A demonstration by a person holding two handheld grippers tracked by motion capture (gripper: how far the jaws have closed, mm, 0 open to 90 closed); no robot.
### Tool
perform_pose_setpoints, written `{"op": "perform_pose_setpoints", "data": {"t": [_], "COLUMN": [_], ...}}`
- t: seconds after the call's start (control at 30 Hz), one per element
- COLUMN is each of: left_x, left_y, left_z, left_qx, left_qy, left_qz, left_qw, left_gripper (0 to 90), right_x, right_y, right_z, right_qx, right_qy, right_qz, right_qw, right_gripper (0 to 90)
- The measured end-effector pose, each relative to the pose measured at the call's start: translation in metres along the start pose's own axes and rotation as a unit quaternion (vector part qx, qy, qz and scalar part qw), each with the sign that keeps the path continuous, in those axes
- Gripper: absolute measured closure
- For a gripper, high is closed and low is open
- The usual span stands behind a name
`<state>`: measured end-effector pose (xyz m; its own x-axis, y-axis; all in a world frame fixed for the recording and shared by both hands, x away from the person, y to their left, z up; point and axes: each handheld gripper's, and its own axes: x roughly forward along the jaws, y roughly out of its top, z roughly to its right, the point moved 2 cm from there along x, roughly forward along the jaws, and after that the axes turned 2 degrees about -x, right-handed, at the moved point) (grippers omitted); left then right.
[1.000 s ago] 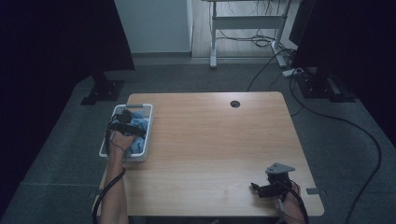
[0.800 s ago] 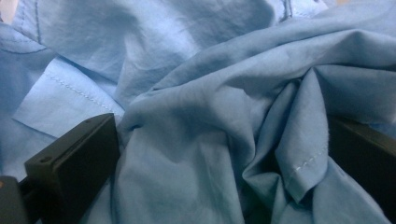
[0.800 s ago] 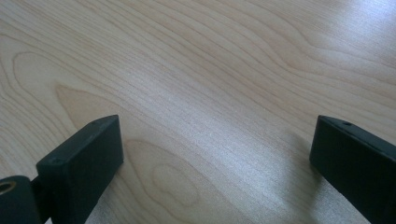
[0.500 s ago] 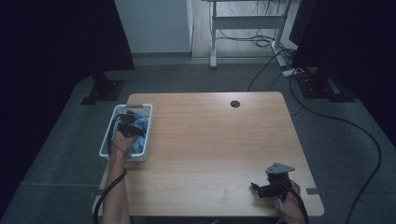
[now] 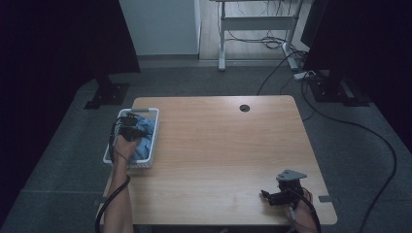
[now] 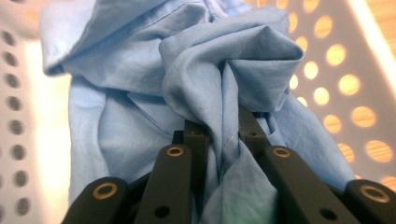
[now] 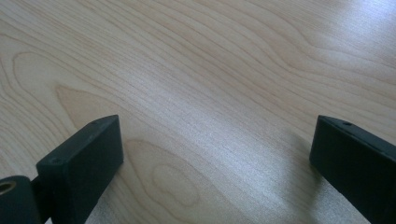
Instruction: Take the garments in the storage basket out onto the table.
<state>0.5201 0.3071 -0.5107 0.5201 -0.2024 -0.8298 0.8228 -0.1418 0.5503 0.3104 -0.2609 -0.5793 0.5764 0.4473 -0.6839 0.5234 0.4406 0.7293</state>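
Observation:
A light blue cloth lies crumpled in a white perforated basket at the table's left edge. My left gripper is down in the basket, and its jaws have just been closing. In the left gripper view the left gripper is shut on a bunched fold of the cloth, pinched between its black fingers. My right gripper rests low over the table's front right corner. Its jaws stand wide apart with only bare wood between them.
The basket's holed wall stands close beside the cloth. A round cable hole sits near the table's far edge. Dark floor, cables and a desk frame lie beyond the table.
The left hand has shifted slightly in the basket and lifted a little with the cloth. The right gripper has kept still.

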Motion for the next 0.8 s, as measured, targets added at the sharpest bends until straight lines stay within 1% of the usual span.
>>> {"op": "perform_pose_setpoints", "data": {"t": [0.1,0.17,0.23,0.43,0.6,0.8], "left_x": [-0.01,-0.018,-0.026,-0.051,-0.066,-0.081], "left_y": [0.001,0.002,0.004,0.011,0.013,0.015], "left_z": [-0.001,-0.001,-0.001,0.003,0.007,0.014], "left_qx": [-0.004,-0.002,-0.004,-0.001,0.002,0.012], "left_qy": [0.0,0.001,-0.001,-0.005,-0.008,-0.006], "left_qz": [0.018,0.03,0.043,0.072,0.089,0.101], "left_qw": [0.9998,0.9995,0.9991,0.9974,0.996,0.9948], "left_gripper": [78.5,78.5,78.6,78.6,78.5,78.5], "right_x": [0.0,0.0,0.0,0.0,0.0,0.0], "right_y": [0.0,0.0,0.0,0.0,0.0,0.0], "right_z": [0.0,0.0,0.0,0.0,0.0,0.0], "right_qx": [0.0,0.0,0.0,0.0,0.0,0.0], "right_qy": [0.0,0.0,0.0,0.0,0.0,0.0], "right_qz": [0.0,0.0,0.0,0.0,0.0,0.0], "right_qw": [1.0,1.0,1.0,1.0,1.0,1.0], "right_gripper": [2.5,2.5,2.6,2.5,2.5,2.5]}}
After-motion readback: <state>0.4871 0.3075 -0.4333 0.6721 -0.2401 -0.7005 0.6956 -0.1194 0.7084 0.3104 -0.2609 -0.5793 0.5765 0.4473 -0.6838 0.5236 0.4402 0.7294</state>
